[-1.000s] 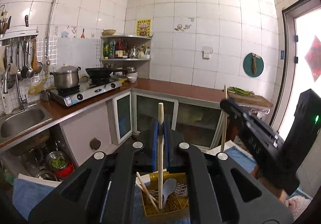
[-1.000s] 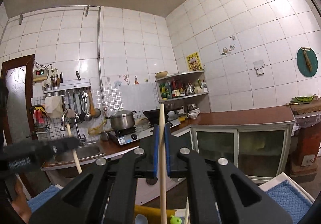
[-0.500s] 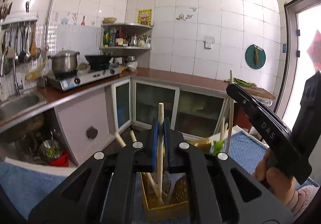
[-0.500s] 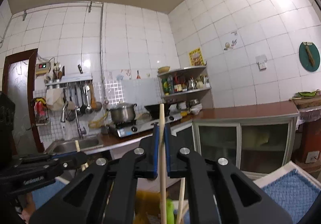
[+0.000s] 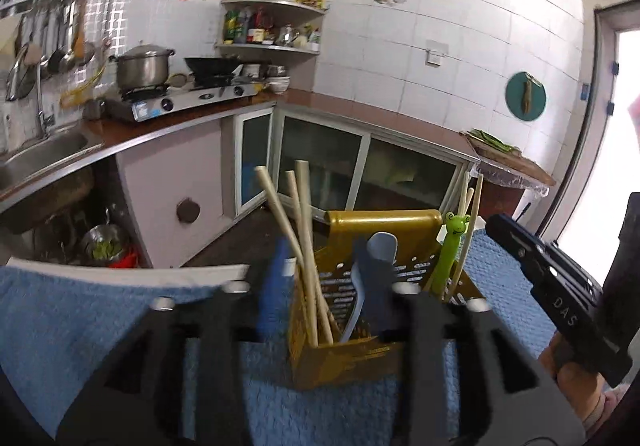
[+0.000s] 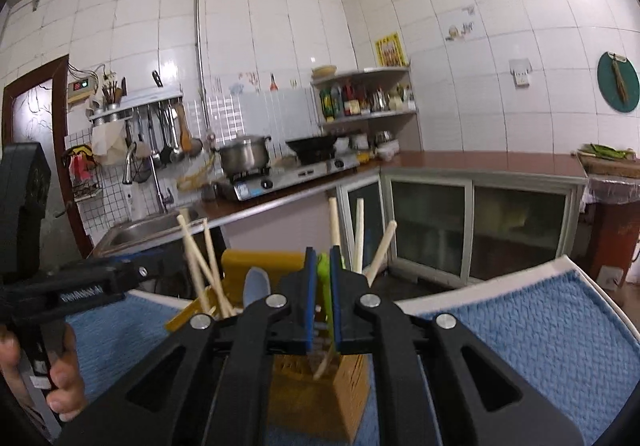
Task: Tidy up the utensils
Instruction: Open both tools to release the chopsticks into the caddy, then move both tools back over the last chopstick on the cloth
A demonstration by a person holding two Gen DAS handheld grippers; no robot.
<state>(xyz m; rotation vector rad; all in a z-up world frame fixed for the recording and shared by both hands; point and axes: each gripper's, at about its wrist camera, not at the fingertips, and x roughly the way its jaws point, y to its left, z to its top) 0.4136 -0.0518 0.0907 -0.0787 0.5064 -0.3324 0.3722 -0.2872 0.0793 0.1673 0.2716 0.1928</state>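
Note:
A yellow perforated utensil holder (image 5: 380,222) (image 6: 260,260) stands on a blue towel (image 5: 80,326). It holds several wooden chopsticks, a grey-blue spoon (image 5: 382,246) and a green frog utensil (image 5: 452,242). My left gripper (image 5: 322,286) hangs over the holder's left part, its jaws opening. A wooden chopstick (image 5: 304,230) stands loose between them, its lower end in the holder. My right gripper (image 6: 322,286) is over the holder's right part. Its jaws are opening by a narrow gap, and its chopstick (image 6: 334,222) leans free by the right pad. The frog utensil (image 6: 323,266) shows through that gap.
A hand (image 6: 64,378) holds the left gripper's handle. Behind the holder run a brown counter (image 6: 480,162), a sink (image 6: 148,226), a stove with a pot (image 6: 244,154) and glass cabinet doors (image 6: 432,222). The towel (image 6: 520,326) spreads on both sides.
Both grippers sank toward the holder, each carrying a chopstick down into it. The left jaws have parted wide and let their chopstick go. The right pads have parted slightly.

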